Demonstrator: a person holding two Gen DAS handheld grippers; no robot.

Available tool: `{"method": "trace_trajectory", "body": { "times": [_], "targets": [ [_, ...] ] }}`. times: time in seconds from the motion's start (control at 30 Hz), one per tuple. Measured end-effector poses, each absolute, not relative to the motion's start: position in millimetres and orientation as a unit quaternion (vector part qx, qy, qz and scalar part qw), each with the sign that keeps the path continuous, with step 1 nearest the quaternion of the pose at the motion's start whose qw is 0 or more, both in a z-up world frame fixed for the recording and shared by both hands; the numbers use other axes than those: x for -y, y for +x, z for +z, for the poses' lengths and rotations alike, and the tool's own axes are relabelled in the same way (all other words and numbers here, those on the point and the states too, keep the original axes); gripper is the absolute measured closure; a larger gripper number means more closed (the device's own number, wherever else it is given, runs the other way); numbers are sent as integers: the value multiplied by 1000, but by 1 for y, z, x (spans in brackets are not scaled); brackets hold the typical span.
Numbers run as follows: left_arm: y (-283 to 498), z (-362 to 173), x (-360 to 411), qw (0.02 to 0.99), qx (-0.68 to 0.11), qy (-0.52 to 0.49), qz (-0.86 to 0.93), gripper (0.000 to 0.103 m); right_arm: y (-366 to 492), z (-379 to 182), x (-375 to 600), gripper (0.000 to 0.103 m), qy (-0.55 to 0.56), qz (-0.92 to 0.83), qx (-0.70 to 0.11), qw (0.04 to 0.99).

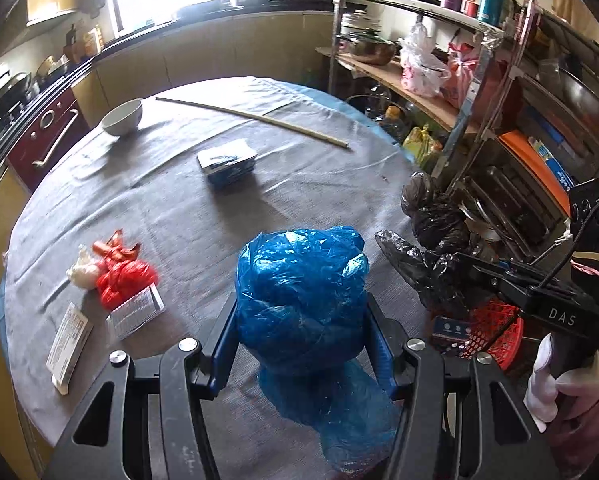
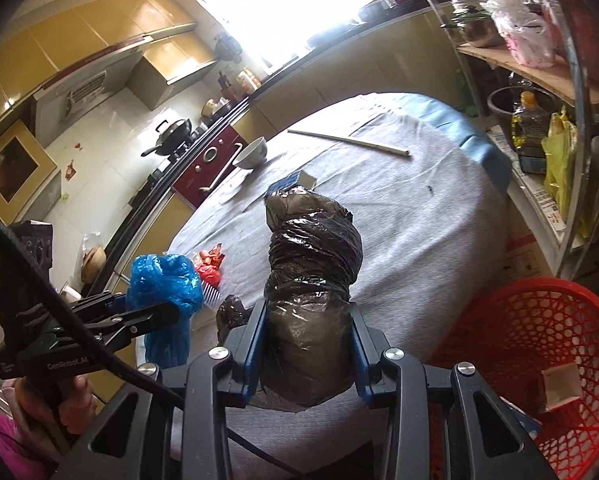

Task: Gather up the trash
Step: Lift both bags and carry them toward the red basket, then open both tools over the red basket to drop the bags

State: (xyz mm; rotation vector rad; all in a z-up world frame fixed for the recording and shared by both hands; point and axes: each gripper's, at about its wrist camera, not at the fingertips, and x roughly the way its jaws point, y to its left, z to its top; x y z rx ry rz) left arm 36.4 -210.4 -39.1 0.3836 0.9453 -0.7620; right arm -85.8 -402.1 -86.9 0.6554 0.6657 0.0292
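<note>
Basket (image 2: 539, 344) is what the coming drop turns on: the red mesh trash basket stands on the floor off the table's near right edge, and in the right wrist view it lies just to the right of and below the right gripper (image 2: 309, 336). That gripper's fingers are pinched on a crumpled black plastic bag (image 2: 313, 280), whose long axis runs forward along the fingers and stands up out of them over the grey tablecloth (image 2: 419, 232). The left gripper (image 1: 301, 320) is likewise closed around a wadded blue plastic bag (image 1: 301, 280), which bulges above the fingertips and hangs down below them; seen from the right wrist view it floats to the left, over the table's near left edge.

So the right hand is plainly the nearer one to the basket (the left has the black bag and the right tool between it and the rim), and I judge the black bag should go in first, by a short swing rightward and down past the table edge, with the blue one crossing after.

More trash lies on the cloth to the left: a red plastic bag (image 1: 123, 276) touching a whitish lump, and flat printed packets (image 1: 69, 344) nearer the edge. A white bowl (image 1: 123, 117), a long stick (image 1: 251, 120) and a small blue-and-white box (image 1: 227, 162) sit farther back, well apart from both tools
</note>
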Motion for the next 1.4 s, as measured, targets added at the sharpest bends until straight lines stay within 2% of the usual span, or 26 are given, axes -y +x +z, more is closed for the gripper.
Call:
{"method": "trace_trajectory", "body": {
  "times": [0.67,1.4],
  "targets": [
    [4,-36,296,771,-409,209,-441,44,-149,-92,455,63,347,-61,-303,885],
    [-37,-74,369,705,-436,231,-510,44,-214,-127,507,63,401,-128,-308,853]
  ]
}}
